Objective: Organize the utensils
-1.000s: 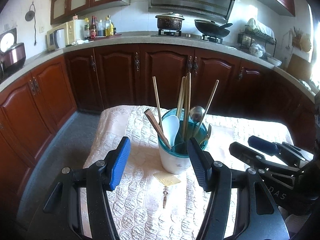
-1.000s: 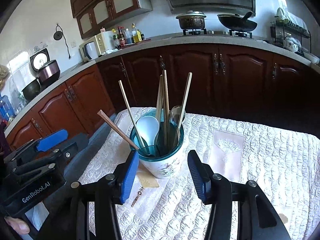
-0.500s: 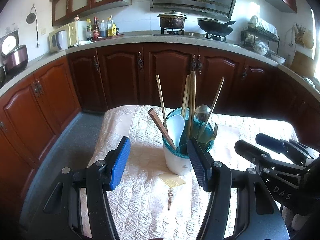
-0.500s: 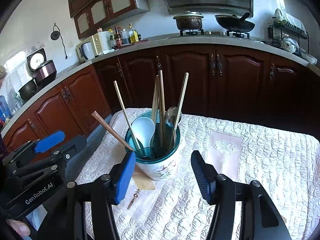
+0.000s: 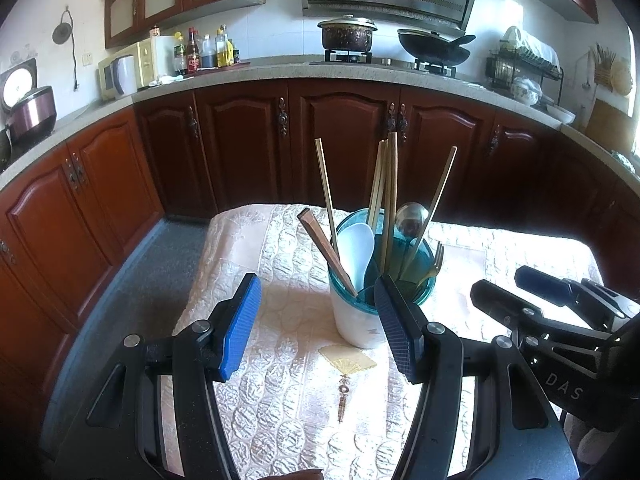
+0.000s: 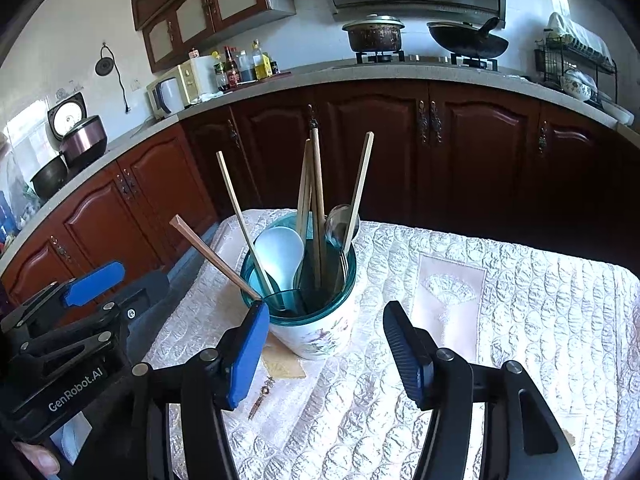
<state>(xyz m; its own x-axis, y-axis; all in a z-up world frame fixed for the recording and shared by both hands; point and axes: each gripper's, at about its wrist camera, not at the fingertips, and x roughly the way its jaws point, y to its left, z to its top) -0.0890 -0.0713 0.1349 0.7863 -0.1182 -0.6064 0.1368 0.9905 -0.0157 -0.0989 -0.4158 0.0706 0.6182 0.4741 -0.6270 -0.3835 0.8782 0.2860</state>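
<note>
A white flowered utensil holder [image 5: 358,322] [image 6: 316,336] with a teal insert stands on the quilted table. In it are several wooden chopsticks [image 5: 390,184] [image 6: 316,184], a white rice spoon [image 5: 358,244] [image 6: 280,248], a metal spoon [image 5: 412,216] [image 6: 338,220], a gold fork [image 5: 434,260] and a flat wooden handle [image 5: 320,240] [image 6: 208,248] leaning left. My left gripper [image 5: 316,292] hovers just in front of the holder, open and empty. My right gripper [image 6: 326,312] is also open and empty, close before the holder. Each gripper appears in the other's view: right [image 5: 540,292], left [image 6: 100,280].
A cream quilted cloth [image 6: 520,300] covers the table, with a small tasselled charm [image 5: 344,392] [image 6: 262,394] lying in front of the holder. The table's left edge drops to grey floor [image 5: 152,264]. Dark red cabinets [image 5: 344,140] and a worktop with a pot and wok stand behind.
The right gripper's jaws have spread a little wider. Both hands have stayed almost in place, and the holder and its utensils have not moved.
</note>
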